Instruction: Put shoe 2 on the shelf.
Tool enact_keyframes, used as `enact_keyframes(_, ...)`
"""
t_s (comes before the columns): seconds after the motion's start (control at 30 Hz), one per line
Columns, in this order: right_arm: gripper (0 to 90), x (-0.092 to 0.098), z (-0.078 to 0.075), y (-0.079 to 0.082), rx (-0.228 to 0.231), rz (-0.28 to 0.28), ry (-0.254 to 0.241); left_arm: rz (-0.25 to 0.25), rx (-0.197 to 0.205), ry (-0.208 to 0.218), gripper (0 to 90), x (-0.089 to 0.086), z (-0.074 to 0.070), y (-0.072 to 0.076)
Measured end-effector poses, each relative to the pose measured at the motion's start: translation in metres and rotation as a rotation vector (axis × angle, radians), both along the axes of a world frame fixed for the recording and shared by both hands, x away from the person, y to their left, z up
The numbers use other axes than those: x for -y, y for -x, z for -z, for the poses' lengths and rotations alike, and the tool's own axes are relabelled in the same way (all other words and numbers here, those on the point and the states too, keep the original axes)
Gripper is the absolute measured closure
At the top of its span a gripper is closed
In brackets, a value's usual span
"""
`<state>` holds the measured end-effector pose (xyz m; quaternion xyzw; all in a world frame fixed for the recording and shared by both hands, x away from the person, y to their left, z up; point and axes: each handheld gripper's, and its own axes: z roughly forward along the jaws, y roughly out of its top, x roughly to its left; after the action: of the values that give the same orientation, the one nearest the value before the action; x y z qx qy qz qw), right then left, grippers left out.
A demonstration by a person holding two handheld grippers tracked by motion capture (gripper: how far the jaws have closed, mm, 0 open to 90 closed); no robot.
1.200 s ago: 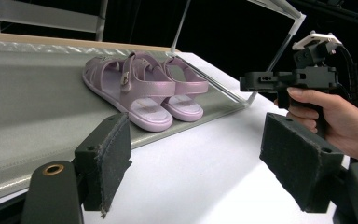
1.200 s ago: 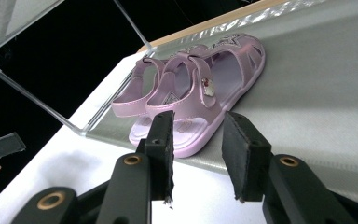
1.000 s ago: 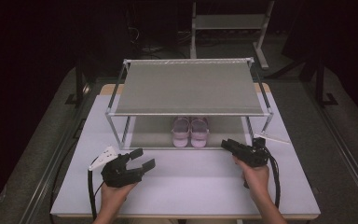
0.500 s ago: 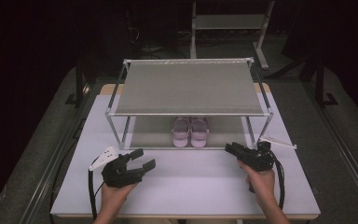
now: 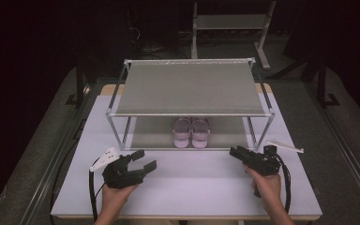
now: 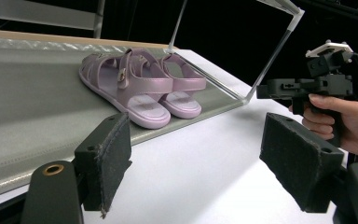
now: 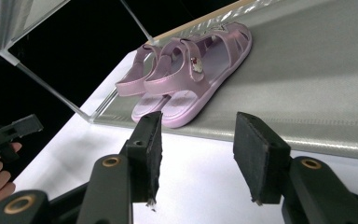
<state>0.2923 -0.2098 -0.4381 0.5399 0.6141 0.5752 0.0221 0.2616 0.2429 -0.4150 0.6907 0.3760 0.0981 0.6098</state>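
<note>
- You are holding your left gripper [image 5: 144,160] low over the front left of the counter [image 5: 192,187], jaws spread wide with nothing between them, which looks like a ready pose more than a reach.
- From the left gripper view, that gripper is pointing across the counter toward the sandals [image 6: 142,86], so the line to them is open should you choose to go in from this side.
- The rack [image 5: 190,86] is standing at the middle of the counter, its top shelf covering the lower one, so anything on the lower shelf is only reachable from the front, under the top.
- The sandals [image 5: 191,132] are sitting side by side as a pair on the lower shelf [image 5: 150,136], right of its middle and close to the front edge, heels toward you; that is probably why both grippers are staying low and level.
- Your right gripper [image 5: 235,153] is hovering in front of the rack's right front leg [image 5: 262,133], well apart from the sandals; its jaws have just been opening and are standing about halfway apart, gripping nothing.
- In the right gripper view the sandals [image 7: 191,77] are lying just beyond the two pads [image 7: 261,156], so this hand seems the one lined up for them.
- A thin white strip [image 5: 285,146] is lying on the counter beside the rack's right leg, clear of your path.
</note>
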Motion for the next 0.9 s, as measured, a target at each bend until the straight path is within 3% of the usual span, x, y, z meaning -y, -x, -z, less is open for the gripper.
enact_keyframes(0.9, 46.7, 0.02, 0.003, 0.02, -0.012, -0.019, 0.016, 0.001, 0.003, -0.004, 24.3, 0.0, -0.001, 0.0)
